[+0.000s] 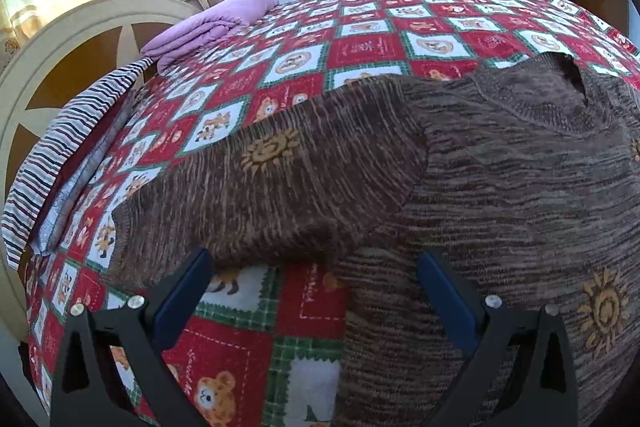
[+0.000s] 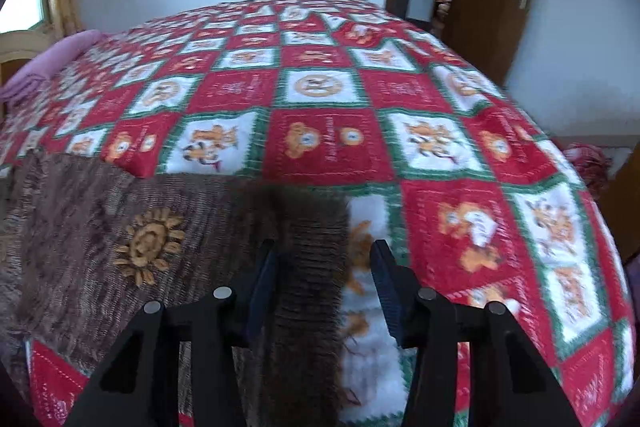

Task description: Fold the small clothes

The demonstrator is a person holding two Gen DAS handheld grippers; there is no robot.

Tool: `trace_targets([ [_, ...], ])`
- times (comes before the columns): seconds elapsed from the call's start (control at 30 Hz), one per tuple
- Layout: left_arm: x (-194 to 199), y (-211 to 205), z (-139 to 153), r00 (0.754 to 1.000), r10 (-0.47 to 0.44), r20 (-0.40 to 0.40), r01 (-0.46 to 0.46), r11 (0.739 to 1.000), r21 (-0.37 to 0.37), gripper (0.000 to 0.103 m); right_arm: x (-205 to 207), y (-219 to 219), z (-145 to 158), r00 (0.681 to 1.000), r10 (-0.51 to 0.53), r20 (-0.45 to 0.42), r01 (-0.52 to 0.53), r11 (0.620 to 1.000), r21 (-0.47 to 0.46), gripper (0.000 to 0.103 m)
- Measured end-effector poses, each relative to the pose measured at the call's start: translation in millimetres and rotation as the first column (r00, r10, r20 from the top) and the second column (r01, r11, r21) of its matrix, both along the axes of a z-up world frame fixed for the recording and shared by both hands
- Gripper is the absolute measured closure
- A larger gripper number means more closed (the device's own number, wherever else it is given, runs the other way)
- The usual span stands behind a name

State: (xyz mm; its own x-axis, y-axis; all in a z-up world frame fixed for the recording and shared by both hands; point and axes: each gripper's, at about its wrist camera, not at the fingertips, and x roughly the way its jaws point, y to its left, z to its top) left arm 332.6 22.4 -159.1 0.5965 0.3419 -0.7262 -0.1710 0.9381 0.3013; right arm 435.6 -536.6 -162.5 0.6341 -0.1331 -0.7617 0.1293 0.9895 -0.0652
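Red-and-white bear-print quilt [image 1: 248, 339] covers the bed. Left gripper [image 1: 316, 291] angles down, jaws spread wide by the brown sweater's [image 1: 500, 187] folded sleeve. Right gripper [image 2: 324, 283] stands part-open around a blurred sleeve. Beyond lies a purple blanket [image 1: 208, 27].

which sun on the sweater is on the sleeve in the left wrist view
The sun at centre left sits on the sleeve lying out over the quilt. The bigger sun at lower right is on the sweater's body.
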Motion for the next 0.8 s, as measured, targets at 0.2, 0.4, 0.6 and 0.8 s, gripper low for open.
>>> trace_targets([
  [0.2, 0, -4, 1, 1.000, 0.005, 0.006, -0.005, 1.000, 0.020, 0.000, 18, -15, 0, 0.997, -0.066, -0.042, 0.072, 0.984, 0.162, 0.054],
  [0.4, -5, 11, 5, 0.999, 0.033, 0.011, -0.033, 0.999, -0.016, 0.000, -13, -19, -1, 0.996, -0.071, -0.060, 0.083, 0.968, 0.236, 0.055],
  [0.6, 3, 22, -5, 0.999, 0.039, -0.035, -0.042, 0.994, -0.101, 0.000, -16, -7, -2, 0.995, -0.068, -0.066, 0.080, 0.979, 0.189, 0.083],
  [0.8, -5, 36, 3, 0.999, 0.038, -0.024, -0.042, 0.980, -0.193, 0.000, -14, 12, 18, 0.997, -0.041, -0.060, 0.051, 0.984, 0.168, 0.097],
])
